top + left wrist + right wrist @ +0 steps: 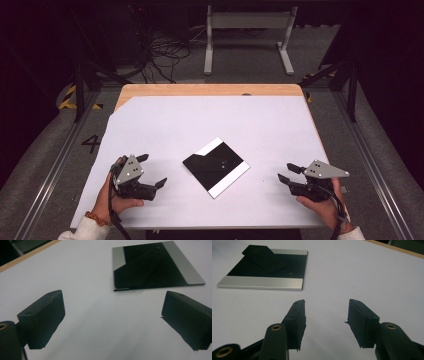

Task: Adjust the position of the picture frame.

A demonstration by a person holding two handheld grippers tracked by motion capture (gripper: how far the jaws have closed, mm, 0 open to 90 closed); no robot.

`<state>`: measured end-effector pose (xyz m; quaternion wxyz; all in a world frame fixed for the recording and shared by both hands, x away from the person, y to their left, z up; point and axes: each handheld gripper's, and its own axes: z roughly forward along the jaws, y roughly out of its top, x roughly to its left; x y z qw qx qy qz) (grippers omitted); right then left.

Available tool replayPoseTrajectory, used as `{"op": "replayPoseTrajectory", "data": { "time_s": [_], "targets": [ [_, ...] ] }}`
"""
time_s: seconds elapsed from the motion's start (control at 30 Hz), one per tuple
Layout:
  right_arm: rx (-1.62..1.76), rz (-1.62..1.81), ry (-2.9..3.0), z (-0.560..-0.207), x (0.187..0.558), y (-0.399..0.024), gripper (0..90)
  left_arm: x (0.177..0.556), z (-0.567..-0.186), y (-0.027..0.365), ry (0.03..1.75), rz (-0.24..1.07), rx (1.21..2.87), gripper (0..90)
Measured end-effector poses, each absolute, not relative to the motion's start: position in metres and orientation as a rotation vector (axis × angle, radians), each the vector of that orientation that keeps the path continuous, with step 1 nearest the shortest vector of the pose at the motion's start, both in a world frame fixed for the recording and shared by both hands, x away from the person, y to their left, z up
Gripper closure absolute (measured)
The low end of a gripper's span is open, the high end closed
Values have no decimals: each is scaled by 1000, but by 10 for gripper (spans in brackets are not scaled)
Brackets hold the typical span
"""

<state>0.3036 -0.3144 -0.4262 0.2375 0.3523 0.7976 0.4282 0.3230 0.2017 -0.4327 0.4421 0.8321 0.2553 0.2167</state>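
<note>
On the one white table [165, 125] I count a single flat black plate [216, 166] with two silvery bands along its edges, and one smaller black piece [263, 258] lying on top of it. Two hand-held grippers are here: one at the left [152, 172], one at the right [287, 172]. One white stand [248, 35] sits far behind.
</note>
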Motion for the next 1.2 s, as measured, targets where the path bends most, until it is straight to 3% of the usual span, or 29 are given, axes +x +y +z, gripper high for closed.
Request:
{"op": "replayPoseTrajectory", "data": {
  "time_s": [0.13, 0.3, 0.4, 0.6, 0.73, 0.9, 1.2],
  "targets": [
    [960, 1174, 2201, -428, 306, -310, 519, 328, -442, 197, 655, 421, 2056, 120],
    [923, 1175, 2259, -430, 315, -297, 762, 342, -447, 187, 654, 365, 2097, 207],
    [915, 1185, 2318, -434, 326, -285, 855, 358, -446, 181, 676, 326, 2114, 257],
    [882, 1157, 2392, -439, 339, -254, 887, 397, -451, 171, 719, 279, 2178, 638],
    [863, 1150, 2423, -443, 348, -234, 899, 413, -452, 163, 719, 289, 2188, 780],
    [851, 1108, 2462, -451, 350, -221, 900, 426, -458, 156, 742, 282, 2228, 835],
    [850, 1062, 2462, -458, 352, -219, 900, 436, -461, 146, 656, 248, 2287, 820]
  ]
}}
